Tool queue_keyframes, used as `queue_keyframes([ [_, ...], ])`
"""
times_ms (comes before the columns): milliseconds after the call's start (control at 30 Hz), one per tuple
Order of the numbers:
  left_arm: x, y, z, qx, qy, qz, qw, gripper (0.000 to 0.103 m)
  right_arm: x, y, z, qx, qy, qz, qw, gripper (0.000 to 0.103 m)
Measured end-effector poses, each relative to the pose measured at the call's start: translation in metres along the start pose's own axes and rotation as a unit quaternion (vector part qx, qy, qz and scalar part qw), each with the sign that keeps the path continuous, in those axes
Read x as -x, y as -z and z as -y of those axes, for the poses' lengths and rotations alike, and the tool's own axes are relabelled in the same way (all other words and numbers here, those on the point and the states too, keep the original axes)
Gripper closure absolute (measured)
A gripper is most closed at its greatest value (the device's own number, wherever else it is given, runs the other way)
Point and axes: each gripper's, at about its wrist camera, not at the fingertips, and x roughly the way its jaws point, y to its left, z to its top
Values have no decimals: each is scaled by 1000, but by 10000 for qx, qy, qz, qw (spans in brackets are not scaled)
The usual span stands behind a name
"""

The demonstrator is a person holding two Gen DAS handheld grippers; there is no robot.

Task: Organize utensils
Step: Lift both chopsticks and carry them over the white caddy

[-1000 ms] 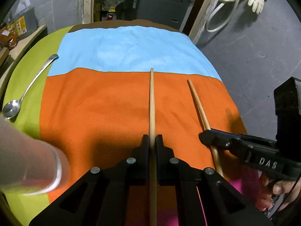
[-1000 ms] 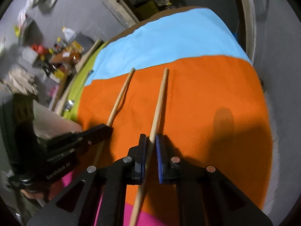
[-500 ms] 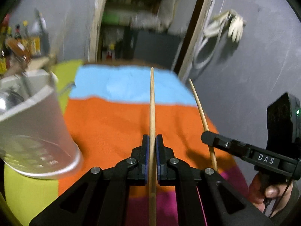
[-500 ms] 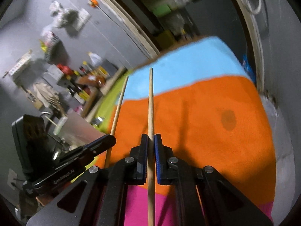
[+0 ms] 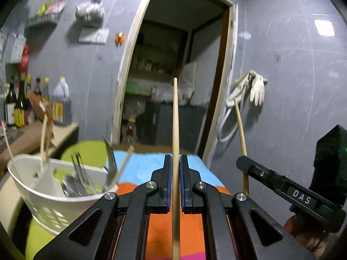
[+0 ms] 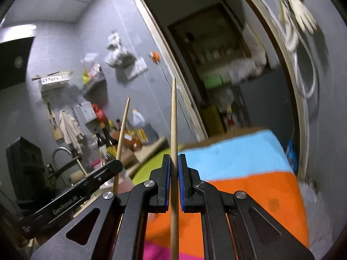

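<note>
Grey-walled kitchen, striped cloth [image 5: 141, 164] | left gripper [image 5: 175, 162] clamping chopstick [image 5: 175, 117] | right gripper [image 6: 174, 161] clamping second chopstick [image 6: 173, 117] | light, stiff, slippery; best pinched mid-shaft | holder [image 5: 54, 186] near-left

My left claw [image 5: 175, 162] is matt black plastic with shiny metal rivets; its chopstick [image 5: 175, 117] is smooth pale wood. The holder [image 5: 49, 203] is matt white perforated metal. The tablecloth [image 6: 249, 186] is soft, napped cloth.

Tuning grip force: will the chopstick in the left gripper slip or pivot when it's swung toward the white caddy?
Probably stiff: the chopstick shows no bend. It may pivot, since the left gripper pinches only a short stretch. Its smooth, tapered wood could slide.
</note>
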Motion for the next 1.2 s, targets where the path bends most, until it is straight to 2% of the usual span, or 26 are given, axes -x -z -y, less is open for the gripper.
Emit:
queue_keyframes([
  [200, 21, -17, -24, 51, -165, 436, 9989, 99, 3, -9, -30, 412, -152, 586, 9973, 98],
  [400, 47, -40, -70, 380, -541, 829, 9944, 99, -14, -20, -55, 458, -444, 859, 9943, 98],
  [700, 76, -60, -140, 639, -1284, 1475, 9786, 99, -52, -33, -86, 144, -964, 1317, 9865, 98],
  [833, 78, -60, -161, 663, -1551, 1654, 9717, 99, -68, -28, -102, 290, -960, 1591, 9822, 98],
  [1000, 71, -50, -174, 572, -1641, 1870, 9669, 99, -84, -17, -112, 546, -742, 1888, 9777, 98],
  [1200, 54, -34, -180, 450, -1725, 1840, 9666, 99, -102, -4, -119, 673, -731, 1843, 9778, 98],
])
